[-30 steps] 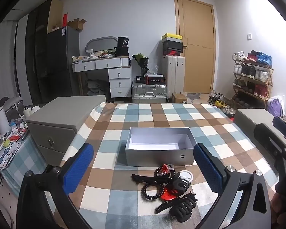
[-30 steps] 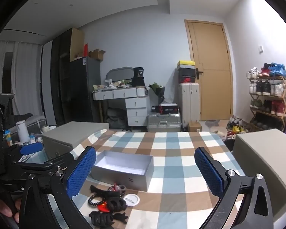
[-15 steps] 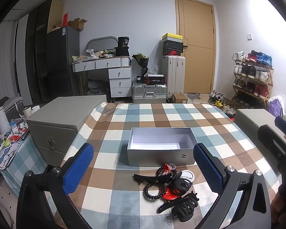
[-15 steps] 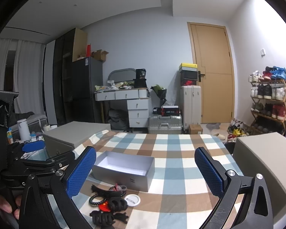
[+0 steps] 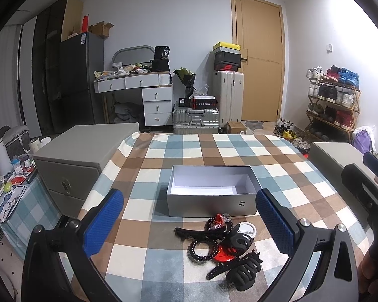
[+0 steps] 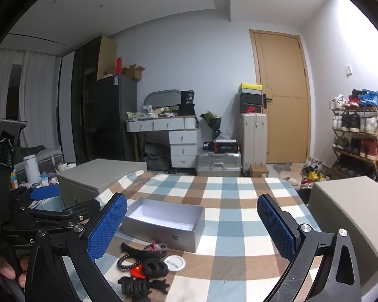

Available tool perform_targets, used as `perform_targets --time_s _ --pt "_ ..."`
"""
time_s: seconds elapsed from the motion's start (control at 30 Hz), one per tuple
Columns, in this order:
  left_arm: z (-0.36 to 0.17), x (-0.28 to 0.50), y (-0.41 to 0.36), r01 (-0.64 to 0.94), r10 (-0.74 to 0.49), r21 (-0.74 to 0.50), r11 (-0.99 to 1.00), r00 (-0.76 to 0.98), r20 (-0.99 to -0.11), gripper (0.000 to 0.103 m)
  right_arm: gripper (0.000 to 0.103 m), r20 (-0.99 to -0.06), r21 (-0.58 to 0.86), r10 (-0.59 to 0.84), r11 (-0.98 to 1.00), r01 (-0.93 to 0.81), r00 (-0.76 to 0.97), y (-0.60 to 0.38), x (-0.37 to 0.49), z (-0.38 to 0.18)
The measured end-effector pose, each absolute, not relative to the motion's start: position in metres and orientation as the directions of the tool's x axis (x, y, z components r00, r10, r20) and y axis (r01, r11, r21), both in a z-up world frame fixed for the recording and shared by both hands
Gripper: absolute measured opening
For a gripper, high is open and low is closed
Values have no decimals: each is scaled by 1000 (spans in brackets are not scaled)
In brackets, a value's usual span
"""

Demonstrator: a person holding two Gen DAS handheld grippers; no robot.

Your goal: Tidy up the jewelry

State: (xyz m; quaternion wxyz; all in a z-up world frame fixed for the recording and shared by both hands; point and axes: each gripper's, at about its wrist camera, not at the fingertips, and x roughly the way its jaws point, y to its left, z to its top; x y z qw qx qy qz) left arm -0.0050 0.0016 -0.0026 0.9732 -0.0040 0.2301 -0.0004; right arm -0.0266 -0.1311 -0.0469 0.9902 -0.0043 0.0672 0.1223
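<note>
An open grey box [image 5: 210, 192] with a white inside stands on the checked tablecloth [image 5: 148, 229]; it also shows in the right wrist view [image 6: 163, 222]. In front of it lies a pile of accessories: black claw clips [image 5: 242, 269], a black beaded bracelet [image 5: 200, 250], a long black clip [image 5: 196, 232], a red piece [image 5: 223, 254] and a white round badge [image 5: 247, 230]. The pile shows in the right wrist view [image 6: 146, 269] too. My left gripper [image 5: 189, 221] is open and empty above the pile. My right gripper [image 6: 192, 229] is open and empty, right of the box.
Grey cabinets stand at the table's left [image 5: 80, 156] and right [image 6: 347, 214]. Behind are a white desk with drawers [image 5: 148, 95], suitcases [image 5: 196, 120], a wooden door [image 5: 259, 63] and a shoe rack [image 5: 332, 103]. A cluttered side table [image 5: 10, 188] is at the far left.
The left gripper has drawn slightly back and up, so the box and pile sit a little lower in view. The right gripper has tilted upward, showing more ceiling. Both stay open.
</note>
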Motion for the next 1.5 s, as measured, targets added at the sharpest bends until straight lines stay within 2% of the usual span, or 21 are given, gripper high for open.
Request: perform_targets --time_s 0.2,0.93,1.5 --pt "-4 -5 1 1 -5 -9 1000 893 -450 102 103 -139 41 247 969 -244 959 -136 -27 -46" --pt "-7 -6 3 0 -10 -21 1000 885 -466 102 103 -135 17 248 969 -248 959 -135 -30 -49" --pt "-13 -5 7 -11 3 -14 1000 879 -476 102 103 -172 48 314 949 -310 934 -133 -24 -59"
